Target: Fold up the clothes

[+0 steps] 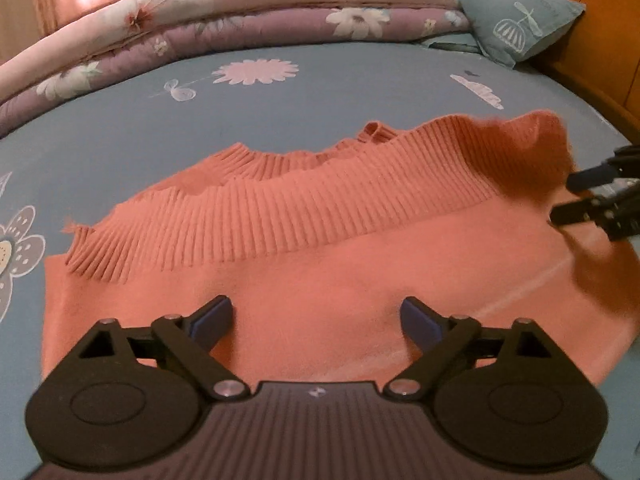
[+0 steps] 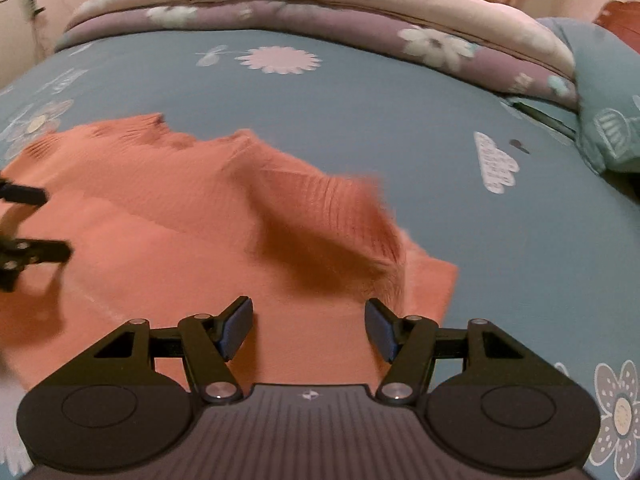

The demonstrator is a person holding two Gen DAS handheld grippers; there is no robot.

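Observation:
A salmon-orange knit sweater (image 1: 320,264) lies on the blue bed sheet (image 1: 280,116), its ribbed band (image 1: 280,216) folded over onto the smooth body. In the right wrist view the same sweater (image 2: 160,240) has a ribbed flap (image 2: 344,216) raised and blurred above the fabric. My left gripper (image 1: 316,320) hovers open over the sweater's near part, nothing between its fingers. My right gripper (image 2: 309,326) is open too, just in front of the raised flap. Each gripper also shows in the other's view: the right gripper (image 1: 568,196) at the sweater's right end, the left gripper (image 2: 52,224) at the left edge.
A folded pink and mauve floral quilt (image 1: 240,12) runs along the bed's far side. A blue-grey pillow (image 1: 516,12) lies at the back right beside a wooden headboard (image 1: 600,40). Bare blue sheet (image 2: 520,260) spreads right of the sweater.

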